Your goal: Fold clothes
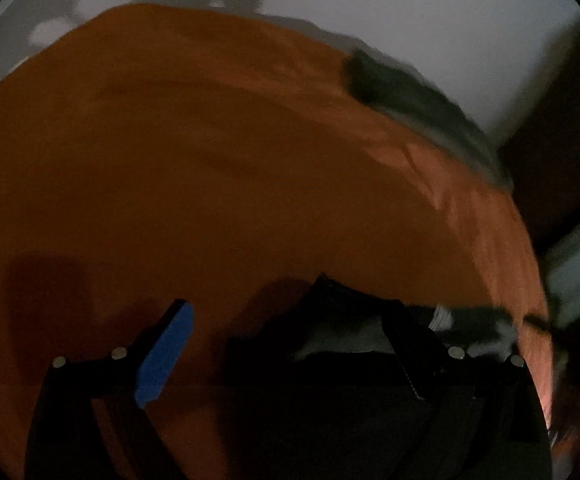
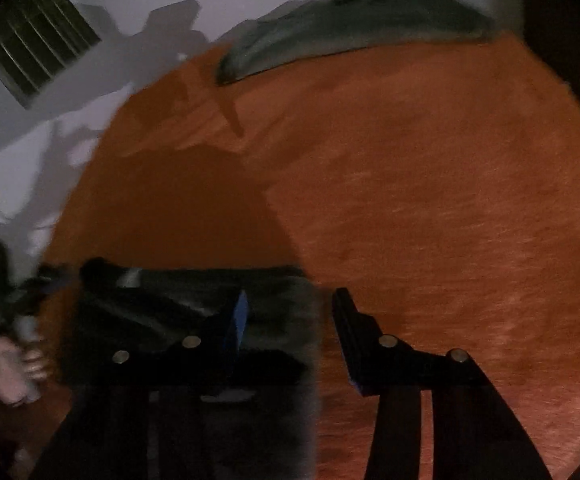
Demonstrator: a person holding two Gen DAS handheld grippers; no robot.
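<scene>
Orange fuzzy bed cover [image 2: 430, 200] under both grippers, with a dark folded garment [image 2: 161, 312] lying on it at the near edge.

We see the left gripper [image 1: 290, 328] with its fingers spread wide, the blue-padded finger [image 1: 165, 352] over bare cover and the other finger over the dark garment's edge, nothing clamped between them. The right gripper [image 2: 290, 312] is likewise spread, its blue-padded finger [image 2: 238, 320] above the garment and its black finger [image 2: 350, 320] over the orange cover. A grey-green rumpled cloth [image 2: 350, 24] lies at the cover's far edge, well apart. Both views are blurred.
</scene>
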